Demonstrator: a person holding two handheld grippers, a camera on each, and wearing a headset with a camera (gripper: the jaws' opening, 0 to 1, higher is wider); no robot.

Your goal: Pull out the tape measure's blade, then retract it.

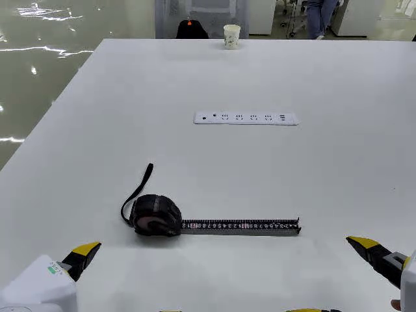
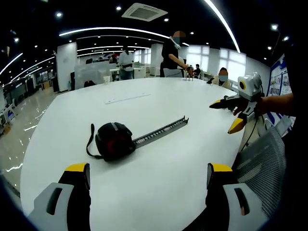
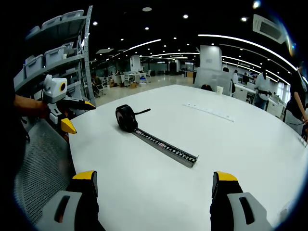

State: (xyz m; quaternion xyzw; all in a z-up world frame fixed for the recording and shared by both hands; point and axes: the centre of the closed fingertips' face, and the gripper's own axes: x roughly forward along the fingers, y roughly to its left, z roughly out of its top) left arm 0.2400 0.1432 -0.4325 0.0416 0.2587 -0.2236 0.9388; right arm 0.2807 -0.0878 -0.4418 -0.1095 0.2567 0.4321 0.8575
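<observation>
Head view — left gripper (image 1: 127,279), right gripper (image 1: 336,277) cropped.

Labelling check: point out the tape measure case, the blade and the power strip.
tape measure case (image 1: 156,215), head view, middle of the black housing.
blade (image 1: 240,225), head view, mid-length of the pulled-out strip.
power strip (image 1: 246,118), head view, centre of its top face.

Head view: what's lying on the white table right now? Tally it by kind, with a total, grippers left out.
Tape measure, blade pulled out: 1
Power strip: 1
Paper cup: 1
Total: 3
</observation>
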